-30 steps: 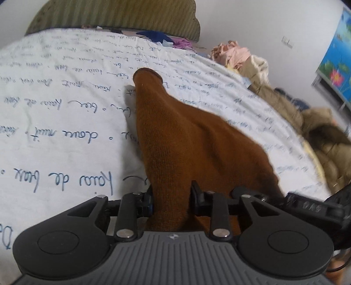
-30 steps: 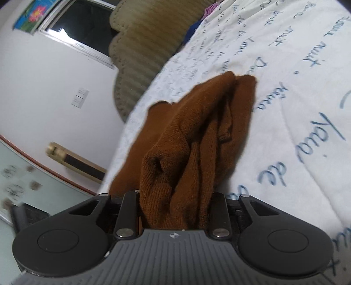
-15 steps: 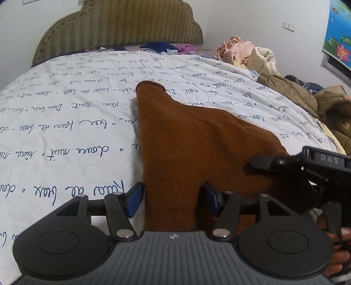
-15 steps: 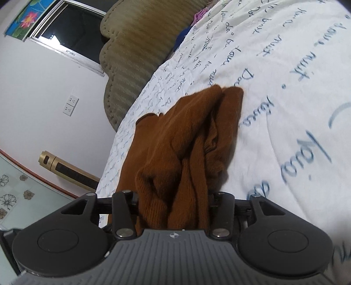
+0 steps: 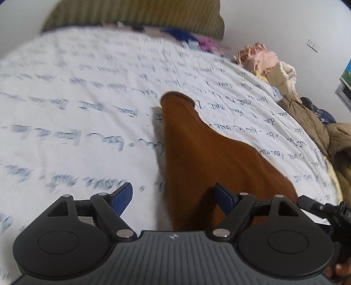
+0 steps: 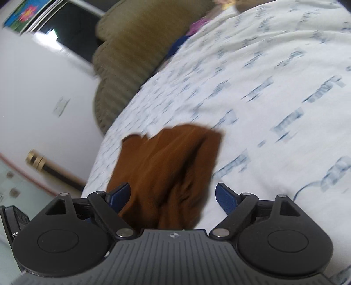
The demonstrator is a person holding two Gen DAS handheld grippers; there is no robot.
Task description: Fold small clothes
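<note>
A small brown knitted garment (image 5: 204, 153) lies folded on the white bedsheet with blue writing (image 5: 76, 109). In the left wrist view it runs from a narrow far end toward my left gripper (image 5: 173, 197), which is open with the near cloth edge between its spread blue pads (image 5: 122, 196). In the right wrist view the garment (image 6: 166, 166) lies bunched in folds, its near end between the open fingers of my right gripper (image 6: 172, 196). The right gripper also shows at the left view's right edge (image 5: 324, 210).
An olive padded headboard (image 5: 136, 15) stands at the far end of the bed. Loose clothes lie near it (image 5: 186, 37), and a pile of pink, cream and tan garments (image 5: 285, 83) lines the right side. A wall and window (image 6: 72, 28) are beyond the bed.
Both grippers have opened and let go of the brown garment, which now rests on the sheet. Both have drawn back a little; the views are motion-blurred.
</note>
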